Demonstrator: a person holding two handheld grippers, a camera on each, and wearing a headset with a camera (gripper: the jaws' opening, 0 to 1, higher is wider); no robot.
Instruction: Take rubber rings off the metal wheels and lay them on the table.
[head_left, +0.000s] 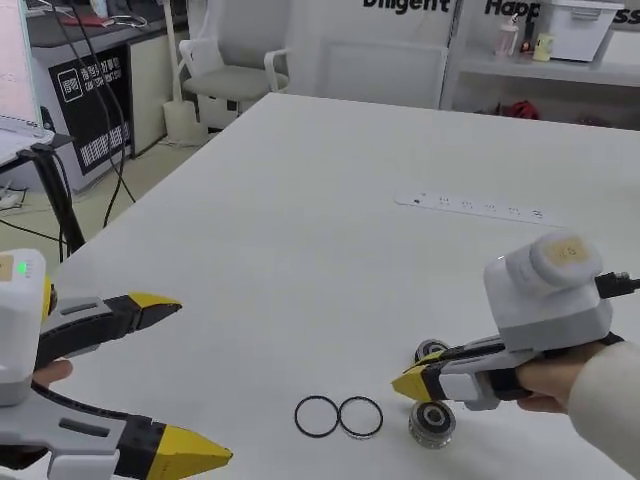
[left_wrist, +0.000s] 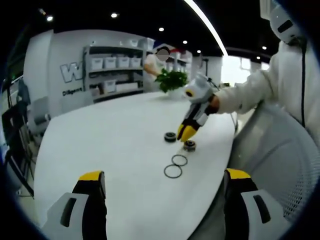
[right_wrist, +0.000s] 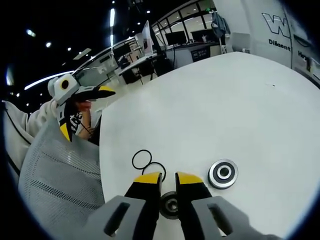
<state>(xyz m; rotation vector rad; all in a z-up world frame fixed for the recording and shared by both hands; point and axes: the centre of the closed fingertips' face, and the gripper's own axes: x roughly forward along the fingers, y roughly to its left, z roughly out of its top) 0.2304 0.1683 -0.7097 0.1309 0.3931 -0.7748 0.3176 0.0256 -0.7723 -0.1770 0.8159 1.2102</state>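
Head view: my left claw (head_left: 195, 380) gapes wide; two thin black rubber rings (head_left: 339, 417) lie on the white table (head_left: 300, 230) beside two round metal wheels (head_left: 432, 421). Right gripper view: my right claw (right_wrist: 168, 178) sits over one wheel, and I cannot tell whether it grips.

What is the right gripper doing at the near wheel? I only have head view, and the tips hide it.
Observer: In the right gripper view, the right gripper has its jaws a narrow gap apart, and the near wheel sits under that gap. I can't tell if it's gripped.
Operator: And the far wheel? It's half hidden for me.
Observer: The far wheel lies flat, apart from the jaws.
Operator: Is the left one clear?
Observer: In the left gripper view, the left gripper is wide open, holds nothing, and looks over the two rubber rings toward the wheels.
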